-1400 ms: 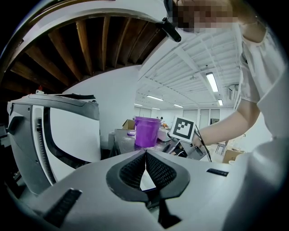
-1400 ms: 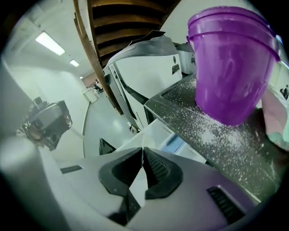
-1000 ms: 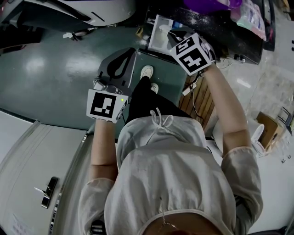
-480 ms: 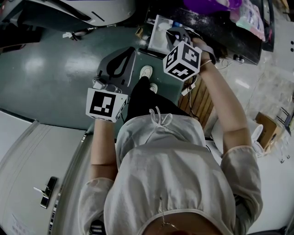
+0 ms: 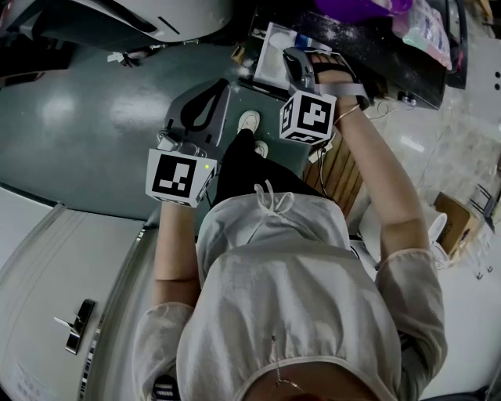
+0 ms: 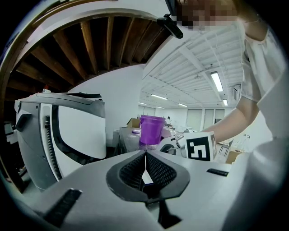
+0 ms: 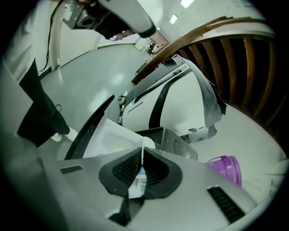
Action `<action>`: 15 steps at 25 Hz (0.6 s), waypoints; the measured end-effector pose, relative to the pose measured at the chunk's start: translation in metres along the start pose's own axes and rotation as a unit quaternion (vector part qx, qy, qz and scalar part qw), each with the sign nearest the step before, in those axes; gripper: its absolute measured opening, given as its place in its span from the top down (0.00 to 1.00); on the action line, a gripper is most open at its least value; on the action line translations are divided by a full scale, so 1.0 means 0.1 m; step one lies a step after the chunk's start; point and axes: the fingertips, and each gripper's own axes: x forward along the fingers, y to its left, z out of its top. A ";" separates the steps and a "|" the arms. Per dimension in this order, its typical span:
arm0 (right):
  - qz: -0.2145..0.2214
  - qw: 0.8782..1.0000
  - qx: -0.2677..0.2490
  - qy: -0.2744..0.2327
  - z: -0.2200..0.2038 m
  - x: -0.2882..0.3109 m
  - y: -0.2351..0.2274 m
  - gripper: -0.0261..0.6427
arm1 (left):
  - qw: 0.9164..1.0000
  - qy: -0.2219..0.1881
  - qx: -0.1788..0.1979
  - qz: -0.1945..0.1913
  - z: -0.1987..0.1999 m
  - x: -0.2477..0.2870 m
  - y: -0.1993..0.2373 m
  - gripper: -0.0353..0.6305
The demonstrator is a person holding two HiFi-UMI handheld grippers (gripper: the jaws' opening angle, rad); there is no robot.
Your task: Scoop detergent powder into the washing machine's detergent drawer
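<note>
My right gripper [image 5: 292,55] hangs over a white open drawer-like tray [image 5: 270,59] beside the washing machine [image 5: 168,16]. In the right gripper view the right gripper [image 7: 142,151] is shut on the thin handle of a white scoop [image 7: 147,143], whose bowl sticks out just past the tips above the tray [image 7: 106,137]. Whether powder lies in the scoop is hidden. My left gripper [image 5: 219,86] is held lower and to the left, over the green floor. The left gripper [image 6: 145,153] is shut with nothing in it.
A purple cup [image 5: 352,8] stands on the dark, powder-dusted surface [image 5: 368,39] past the tray, also visible as the cup [image 7: 224,168] and the cup [image 6: 151,130]. A slatted wooden rack [image 5: 340,168] is by my right arm. Green floor [image 5: 78,133] lies to the left.
My right gripper has swung left and turned at the wrist, ending over the white tray. The left gripper has stayed where it was.
</note>
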 end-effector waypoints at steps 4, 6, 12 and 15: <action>-0.044 0.996 -0.075 -0.001 0.03 -0.07 0.00 0.94 | 1.000 0.019 0.000 0.000 -0.05 -0.06 -0.02 0.91; -0.066 0.993 -0.096 0.003 0.02 -0.12 -0.03 0.94 | 1.000 0.020 0.002 0.000 -0.05 -0.08 -0.04 0.91; -0.134 0.985 -0.106 -0.011 0.05 -0.28 -0.14 0.94 | 1.000 -0.007 0.003 0.000 0.04 -0.11 -0.09 0.91; -0.154 0.981 -0.116 -0.015 0.07 -0.33 -0.17 0.94 | 1.000 0.000 0.008 -0.003 0.02 -0.12 -0.10 0.91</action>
